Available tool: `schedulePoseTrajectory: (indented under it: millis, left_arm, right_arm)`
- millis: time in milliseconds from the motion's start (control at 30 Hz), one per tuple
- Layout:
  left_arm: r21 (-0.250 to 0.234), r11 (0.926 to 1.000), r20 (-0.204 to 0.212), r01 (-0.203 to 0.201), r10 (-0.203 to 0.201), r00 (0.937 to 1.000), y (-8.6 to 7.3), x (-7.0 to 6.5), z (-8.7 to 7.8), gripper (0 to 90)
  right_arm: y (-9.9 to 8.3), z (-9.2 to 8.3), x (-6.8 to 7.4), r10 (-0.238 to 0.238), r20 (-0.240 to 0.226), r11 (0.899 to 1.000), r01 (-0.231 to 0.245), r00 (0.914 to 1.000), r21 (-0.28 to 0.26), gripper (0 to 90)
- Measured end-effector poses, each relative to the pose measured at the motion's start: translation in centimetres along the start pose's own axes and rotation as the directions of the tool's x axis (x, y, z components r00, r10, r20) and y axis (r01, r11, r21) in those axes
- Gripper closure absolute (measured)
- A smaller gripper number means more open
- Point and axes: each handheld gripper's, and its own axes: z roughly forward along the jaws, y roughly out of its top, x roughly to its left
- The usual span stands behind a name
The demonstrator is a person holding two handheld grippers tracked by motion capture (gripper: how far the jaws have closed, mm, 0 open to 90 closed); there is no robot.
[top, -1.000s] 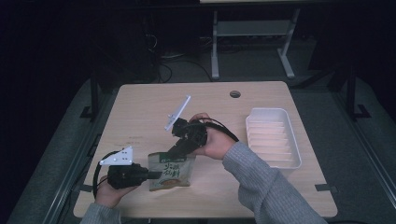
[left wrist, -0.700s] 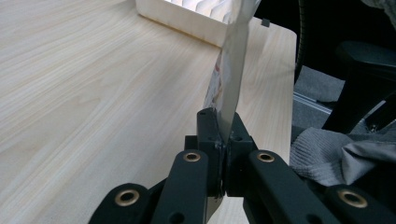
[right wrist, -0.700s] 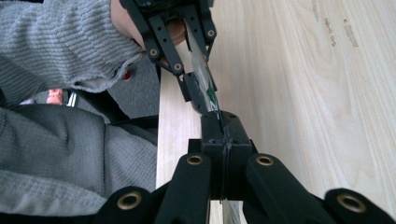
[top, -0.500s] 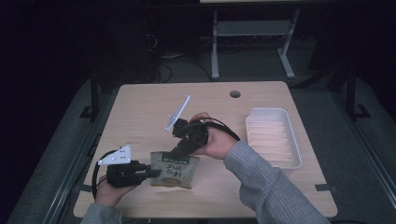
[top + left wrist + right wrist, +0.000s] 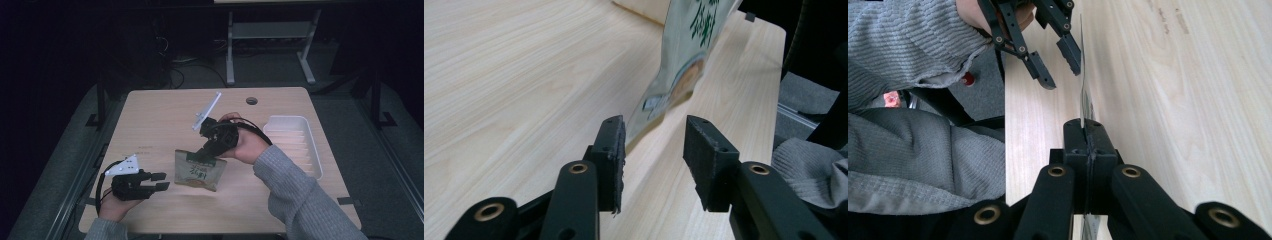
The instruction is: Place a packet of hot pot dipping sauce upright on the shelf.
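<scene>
Pale wood grain covers the desk (image 5: pixel 150 120), which stands in a dark room. Near its front left corner, the left gripper (image 5: pixel 159 181) is held low over the wood; its jaws have just been opening and now stand apart with nothing pressed between them. In the left gripper view, the lower corner of the snack pouch (image 5: pixel 679 70) hangs just beyond the left gripper (image 5: pixel 655 150), free of both pads. Near the middle of the desk, the snack pouch (image 5: pixel 198 170) is clamped at its top edge by the right gripper (image 5: pixel 206 152), whose jaws are together on the thin foil; the right gripper view shows the right gripper (image 5: pixel 1087 131) pinching the pouch edge-on. Toward the right edge lies a white ribbed tray (image 5: pixel 310 150), well apart from the pouch. Near the far edge is a round cable hole (image 5: pixel 251 101).
</scene>
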Motion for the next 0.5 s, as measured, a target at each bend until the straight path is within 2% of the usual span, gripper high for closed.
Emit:
schedulePoseTrajectory:
  millis: [200,500]
  left_arm:
    - [0.012,0.9999,-0.013,0.006,-0.006,0.9999,-0.2,0.1,0.0,58.3]
    - [0.056,0.9984,-0.045,0.003,0.0,0.999,-0.4,0.2,0.3,55.0]
  right_arm:
    - [-0.3,-1.0,-0.2,0.007,0.013,1.0,-0.007,0.9999,-0.014,89.6]
    - [-0.7,-3.8,0.0,0.002,0.063,1.0,-0.001,0.998,-0.02,89.7]
